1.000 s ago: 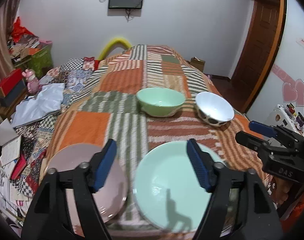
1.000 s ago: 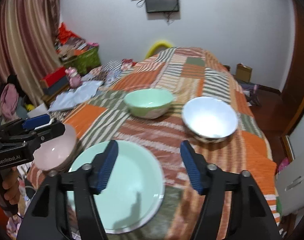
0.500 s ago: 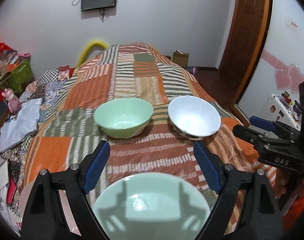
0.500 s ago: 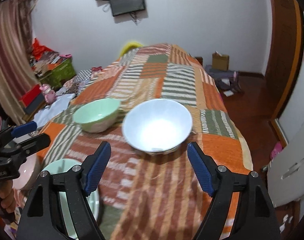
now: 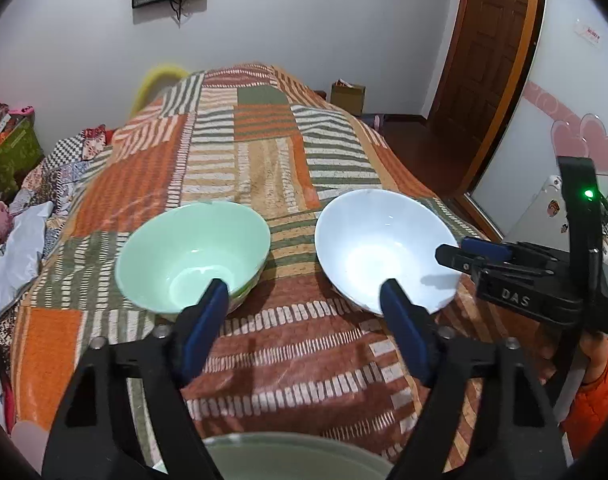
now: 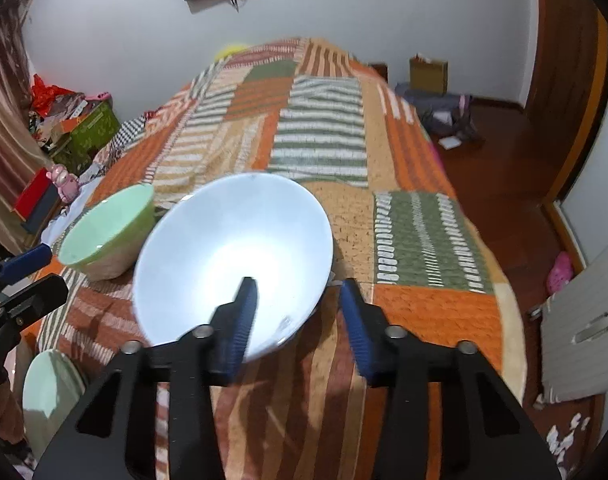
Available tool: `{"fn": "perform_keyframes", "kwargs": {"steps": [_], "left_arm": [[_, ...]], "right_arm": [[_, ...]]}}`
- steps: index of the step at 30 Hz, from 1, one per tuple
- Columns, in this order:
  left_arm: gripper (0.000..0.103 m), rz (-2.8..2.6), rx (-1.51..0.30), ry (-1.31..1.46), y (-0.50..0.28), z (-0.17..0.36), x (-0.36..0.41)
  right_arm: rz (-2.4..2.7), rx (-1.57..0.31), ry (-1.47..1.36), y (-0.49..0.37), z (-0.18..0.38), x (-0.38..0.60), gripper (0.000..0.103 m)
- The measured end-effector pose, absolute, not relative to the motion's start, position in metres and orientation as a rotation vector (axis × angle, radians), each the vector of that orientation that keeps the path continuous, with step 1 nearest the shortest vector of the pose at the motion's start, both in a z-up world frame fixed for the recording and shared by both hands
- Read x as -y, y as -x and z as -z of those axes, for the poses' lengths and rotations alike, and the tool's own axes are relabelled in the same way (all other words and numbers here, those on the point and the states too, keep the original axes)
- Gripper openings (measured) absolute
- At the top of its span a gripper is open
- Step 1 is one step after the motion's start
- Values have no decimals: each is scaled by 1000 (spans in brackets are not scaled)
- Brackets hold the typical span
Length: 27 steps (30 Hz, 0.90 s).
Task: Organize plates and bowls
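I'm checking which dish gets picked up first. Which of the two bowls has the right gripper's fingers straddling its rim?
The white bowl: the right gripper, jaws closing, has one finger inside it and one outside. The green bowl sits apart.

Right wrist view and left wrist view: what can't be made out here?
- Green plate: left wrist view, cut off by the bottom edge and tool arms.
- White bowl: right wrist view, motion-blurred, near rim behind a finger; contact unclear.
- Green bowl: left wrist view, near rim behind a finger.
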<state>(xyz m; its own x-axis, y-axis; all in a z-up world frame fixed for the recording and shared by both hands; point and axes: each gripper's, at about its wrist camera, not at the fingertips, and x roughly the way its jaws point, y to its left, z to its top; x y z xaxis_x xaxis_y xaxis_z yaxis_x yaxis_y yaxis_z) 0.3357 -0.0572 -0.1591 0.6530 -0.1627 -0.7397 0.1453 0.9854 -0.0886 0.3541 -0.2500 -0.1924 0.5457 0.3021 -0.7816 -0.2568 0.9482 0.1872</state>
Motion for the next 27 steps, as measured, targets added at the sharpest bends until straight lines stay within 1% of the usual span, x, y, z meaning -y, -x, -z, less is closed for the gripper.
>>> {"fn": "perform_keyframes", "kwargs": {"steps": [3,5,6,7,15,17,21,23,24,26,27], "left_arm": [[67,176,-871,27,-348,169,59],[63,182,-887,38,-354,175,59],[62,181,-892,40,-357,178,60],[61,182,-897,42,-358,179,60],[59,235,-944,61,-365,193,67],[51,233,-967,63,-367,198,67],[42,232,-1020,91,-370,209,64],[33,231,-1041,97,-372,214,63],[31,233,-1052,97,-372,217,64],[24,237,-1069,100,-374,222,64],[22,229,-1072,99,-374,224,65]], "right_arm": [[-341,-964,-64,-360,197,252,32],[-348,-979,-63,-366,200,251,27],[-358,-990,-65,-367,201,251,22],[-370,-1003,-67,-366,203,250,21],[-410,-999,-19,-361,203,241,20],[-428,-1001,-1,-358,203,237,20],[-480,-1019,2,-353,204,233,20],[-500,-1024,4,-352,204,229,20],[-507,-1023,8,-350,204,228,20],[-510,-1024,5,-347,204,226,20],[-507,-1025,0,-348,204,226,20]]}}
